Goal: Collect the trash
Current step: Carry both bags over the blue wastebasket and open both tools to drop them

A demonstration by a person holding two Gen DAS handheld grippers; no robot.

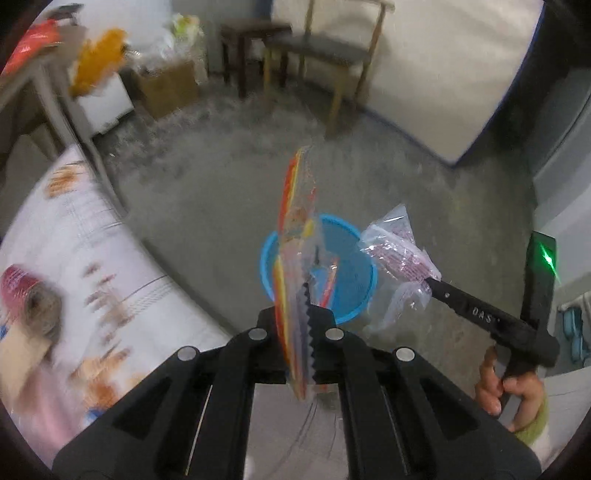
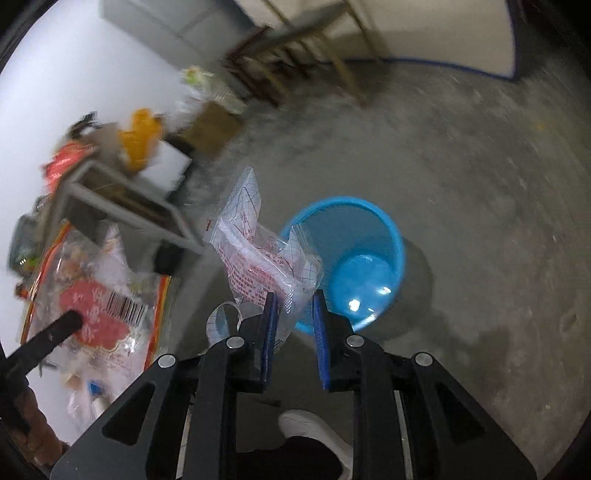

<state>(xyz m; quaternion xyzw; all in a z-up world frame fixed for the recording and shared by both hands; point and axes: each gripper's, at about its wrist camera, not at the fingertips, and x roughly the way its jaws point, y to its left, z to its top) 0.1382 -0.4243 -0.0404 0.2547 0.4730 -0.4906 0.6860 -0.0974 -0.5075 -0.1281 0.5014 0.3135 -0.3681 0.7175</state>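
Note:
My left gripper is shut on a flat red, yellow and clear wrapper, seen edge-on above a blue bin on the floor. In the right wrist view that wrapper shows a barcode, with the left gripper clamped on it at the far left. My right gripper is shut on a crumpled clear bag with red print, just left of the bin, which looks empty. From the left wrist view the right gripper holds this bag beside the bin's right rim.
A wooden chair, a dark stool and a cardboard box stand at the back. A table with a patterned cloth lies to the left. A metal-framed table holds clutter. A person's white shoe is below the right gripper.

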